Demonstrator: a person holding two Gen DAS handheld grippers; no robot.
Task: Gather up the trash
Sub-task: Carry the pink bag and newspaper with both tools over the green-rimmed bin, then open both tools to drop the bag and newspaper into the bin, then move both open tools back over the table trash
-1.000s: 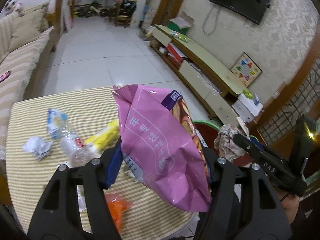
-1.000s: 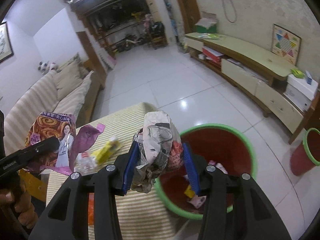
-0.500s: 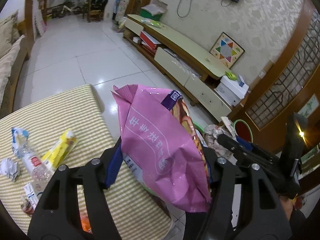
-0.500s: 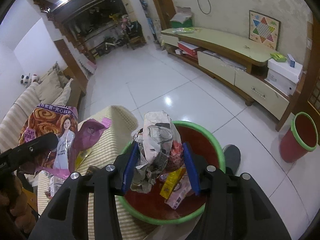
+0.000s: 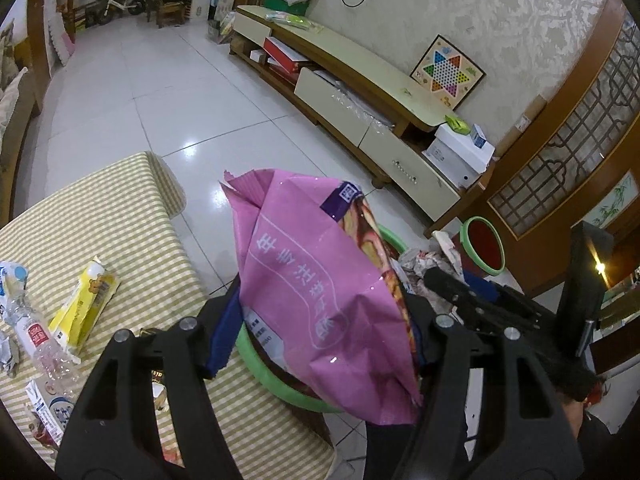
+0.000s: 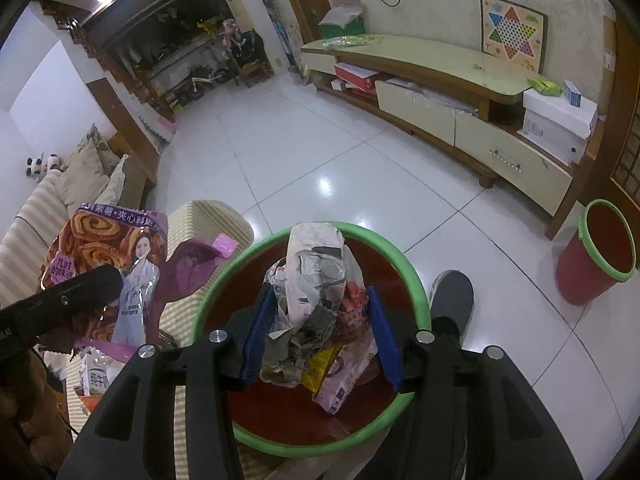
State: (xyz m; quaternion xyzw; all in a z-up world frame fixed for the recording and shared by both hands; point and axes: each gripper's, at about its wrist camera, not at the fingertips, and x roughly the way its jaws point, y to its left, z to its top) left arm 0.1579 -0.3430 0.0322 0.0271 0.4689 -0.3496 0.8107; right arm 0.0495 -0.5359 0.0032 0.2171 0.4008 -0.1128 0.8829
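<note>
Holding the crumpled paper wad point(image 6: 316, 292) directly over the red bin with the green rim point(image 6: 304, 446), your right claw point(image 6: 320, 336) is opening; the wad sits between the blue pads, the right-hand pad already clear of it, so I judge the grip released or nearly so. Your left claw point(image 5: 320, 336) is clamped on the pink snack bag point(image 5: 320, 280), carried upright above the near edge of the same bin beside the tabletop point(image 5: 100, 220).

Risks from this position:
- The wad may snag on the left pad and fall late or sideways; it is over the bin's middle, so a miss looks unlikely.
- The bag is tall and light. Released over the rim rather than the opening, it could tip onto the floor or the tabletop.
- The two claws are close together; crowding the bin invites a knock.

A yellow wrapper point(image 5: 86, 312) and plastic bottle point(image 5: 38, 336) remain on the tabletop, uncollected.
</note>
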